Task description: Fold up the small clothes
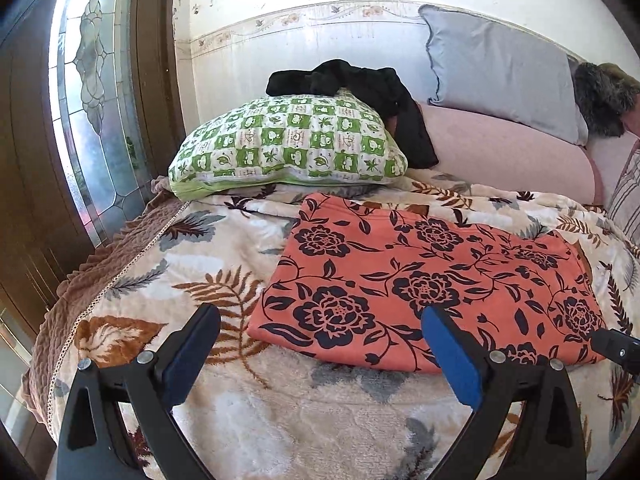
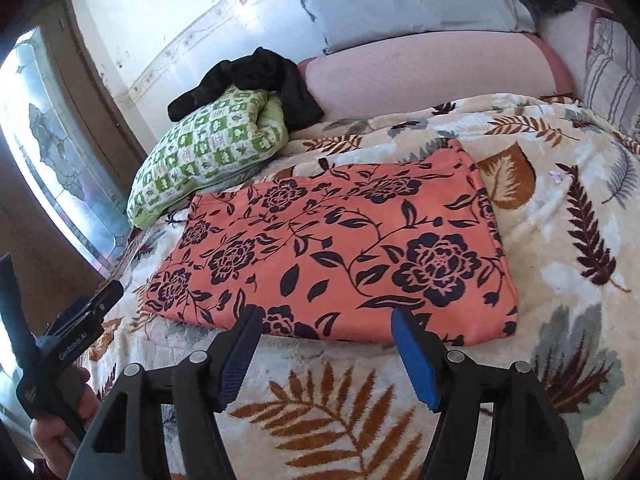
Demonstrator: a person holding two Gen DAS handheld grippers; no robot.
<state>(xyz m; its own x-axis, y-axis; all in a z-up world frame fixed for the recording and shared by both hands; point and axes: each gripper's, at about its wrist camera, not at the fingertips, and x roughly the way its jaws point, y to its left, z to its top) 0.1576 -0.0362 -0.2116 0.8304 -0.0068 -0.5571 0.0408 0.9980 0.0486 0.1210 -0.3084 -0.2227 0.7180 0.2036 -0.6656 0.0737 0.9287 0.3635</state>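
Observation:
An orange garment with a dark flower print (image 1: 420, 276) lies folded flat in a rectangle on the leaf-patterned blanket (image 1: 248, 412). My left gripper (image 1: 320, 312) is open, just short of the garment's near left corner, with nothing between its blue pads. In the right wrist view the same garment (image 2: 340, 248) lies just ahead of my right gripper (image 2: 327, 313). That gripper is open at the garment's near edge and holds nothing. The left gripper's body (image 2: 80, 328) shows at the left of that view, held by a hand (image 2: 60, 432).
A green checked pillow (image 1: 288, 144) with a black garment (image 1: 360, 92) draped over it lies behind the orange one. A pink bolster (image 1: 508, 152) and a grey pillow (image 1: 500, 64) rest against the wall. The bed's edge (image 1: 80, 280) and a glass-panelled door (image 1: 92, 100) are at the left.

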